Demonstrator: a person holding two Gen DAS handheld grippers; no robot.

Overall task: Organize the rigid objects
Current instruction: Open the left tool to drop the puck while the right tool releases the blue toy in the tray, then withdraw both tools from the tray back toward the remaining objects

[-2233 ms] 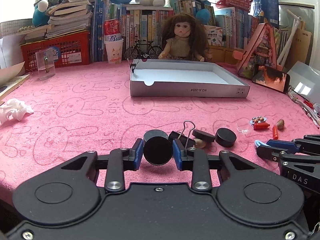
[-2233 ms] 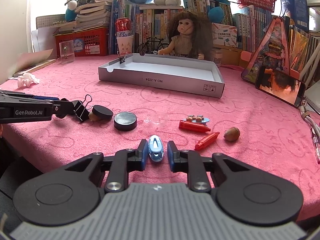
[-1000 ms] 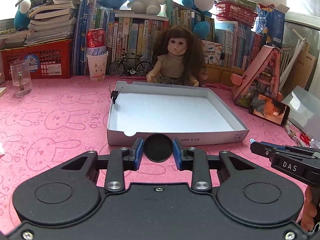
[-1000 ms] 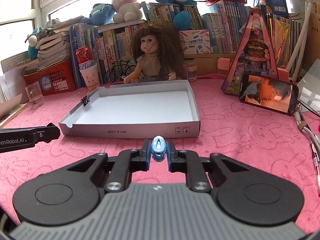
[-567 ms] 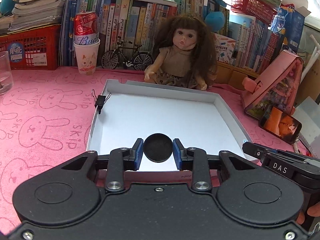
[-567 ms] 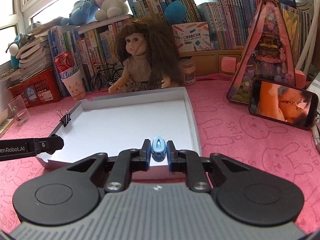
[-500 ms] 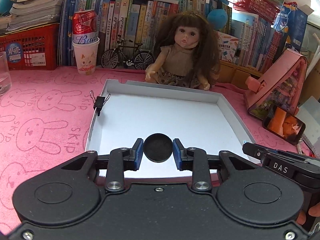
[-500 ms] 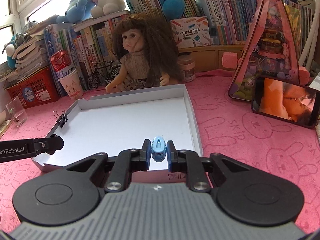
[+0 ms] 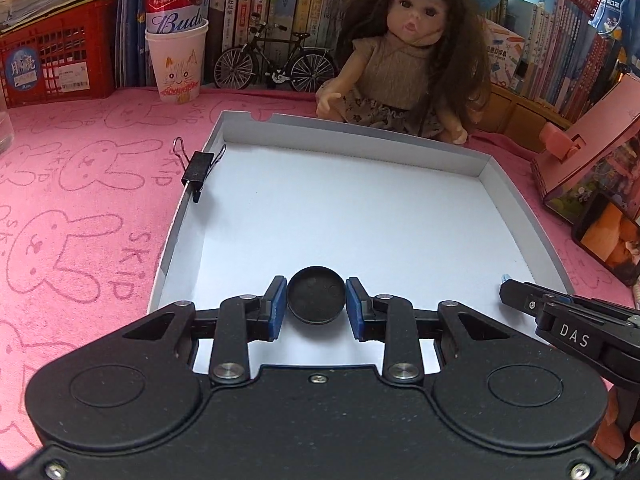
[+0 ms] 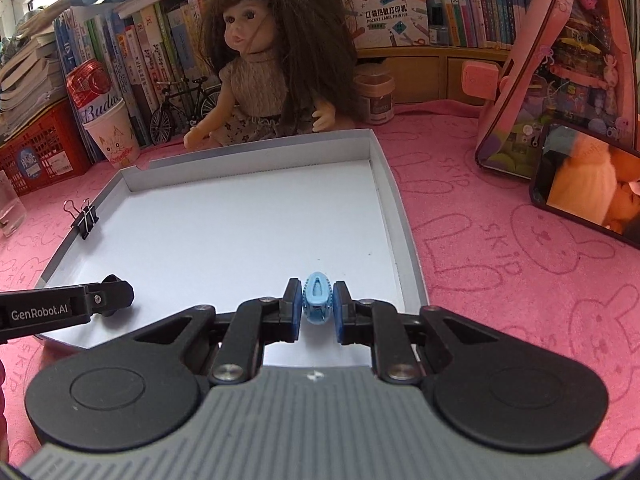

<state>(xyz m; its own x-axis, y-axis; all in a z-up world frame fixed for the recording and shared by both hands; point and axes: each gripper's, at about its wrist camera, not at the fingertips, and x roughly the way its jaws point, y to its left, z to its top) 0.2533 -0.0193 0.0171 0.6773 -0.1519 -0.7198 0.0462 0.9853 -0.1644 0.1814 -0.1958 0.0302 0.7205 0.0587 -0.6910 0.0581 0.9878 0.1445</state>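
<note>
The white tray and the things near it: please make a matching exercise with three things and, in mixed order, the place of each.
Things:
1. black disc
2. blue clip
3. black binder clip

Places:
A. clipped on the white tray's side wall
B. between the left gripper's pads
C. between the right gripper's pads

Pairs: 1-B, 2-C, 3-A

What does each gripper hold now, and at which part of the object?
The left gripper holds a black round disc by its opposite edges. The right gripper holds a small light-blue clip by its two sides.
</note>
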